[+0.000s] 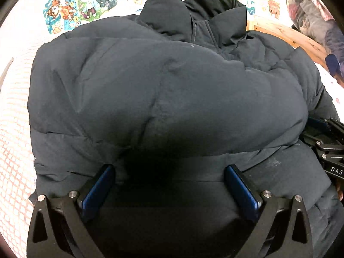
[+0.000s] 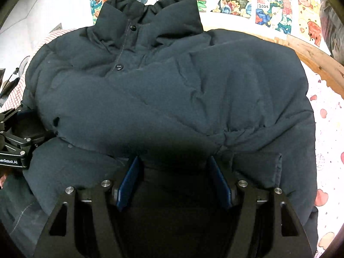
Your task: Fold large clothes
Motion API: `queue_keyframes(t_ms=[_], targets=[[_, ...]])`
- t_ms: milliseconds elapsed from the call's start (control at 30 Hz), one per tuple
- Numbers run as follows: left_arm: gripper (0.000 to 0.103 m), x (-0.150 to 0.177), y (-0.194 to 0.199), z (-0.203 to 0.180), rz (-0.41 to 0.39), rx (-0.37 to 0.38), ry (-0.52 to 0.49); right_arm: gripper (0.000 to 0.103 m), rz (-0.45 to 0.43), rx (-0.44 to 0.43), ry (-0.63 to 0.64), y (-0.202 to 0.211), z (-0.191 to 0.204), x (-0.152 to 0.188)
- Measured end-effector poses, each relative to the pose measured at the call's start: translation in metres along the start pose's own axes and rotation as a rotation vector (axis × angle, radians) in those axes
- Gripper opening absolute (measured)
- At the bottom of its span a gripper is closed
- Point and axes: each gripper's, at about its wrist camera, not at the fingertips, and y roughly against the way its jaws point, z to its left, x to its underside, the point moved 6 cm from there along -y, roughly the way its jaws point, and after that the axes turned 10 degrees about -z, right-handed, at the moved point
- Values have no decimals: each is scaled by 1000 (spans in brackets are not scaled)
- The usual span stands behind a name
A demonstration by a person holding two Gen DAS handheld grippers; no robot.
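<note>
A dark navy puffer jacket [image 1: 167, 90] lies front-up on a bed, its collar [image 1: 193, 15] at the far end. A sleeve is folded across the chest as a thick bulge. My left gripper [image 1: 172, 185] is open, its blue pads [image 1: 101, 189] set wide over the jacket's near part. The right gripper's body [image 1: 326, 144] shows at the right edge. In the right wrist view the same jacket [image 2: 172, 99] and snap-buttoned collar [image 2: 150, 15] fill the frame. My right gripper [image 2: 175, 178] is open over the near hem. The left gripper's body [image 2: 19, 135] sits at the left edge.
A pink-checked sheet [image 1: 13, 150] lies to the left of the jacket, a sheet with red prints [image 2: 326, 129] to the right. A wooden bed rail [image 2: 311, 56] runs along the far right. Cartoon posters [image 2: 236, 0] cover the wall behind. A patterned cloth bundle [image 1: 311, 17] sits far right.
</note>
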Motion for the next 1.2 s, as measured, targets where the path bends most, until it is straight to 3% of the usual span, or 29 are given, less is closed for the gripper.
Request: queue_keyframes(t_ms=[433,700,900,1200], targets=[[103,7,8,6,-50,14,18,64,-55,0,0,10,0,2],[103,-9,31,17,-62,124,107,67,-48,-94,-55,28,-11,-16],[103,-68,62,49,-167,175,195,74,-120,-63,-22,52,-23,-59],[103,-169,40,59,-297,81,137,73,-152,-41,4,20,-33,-159]])
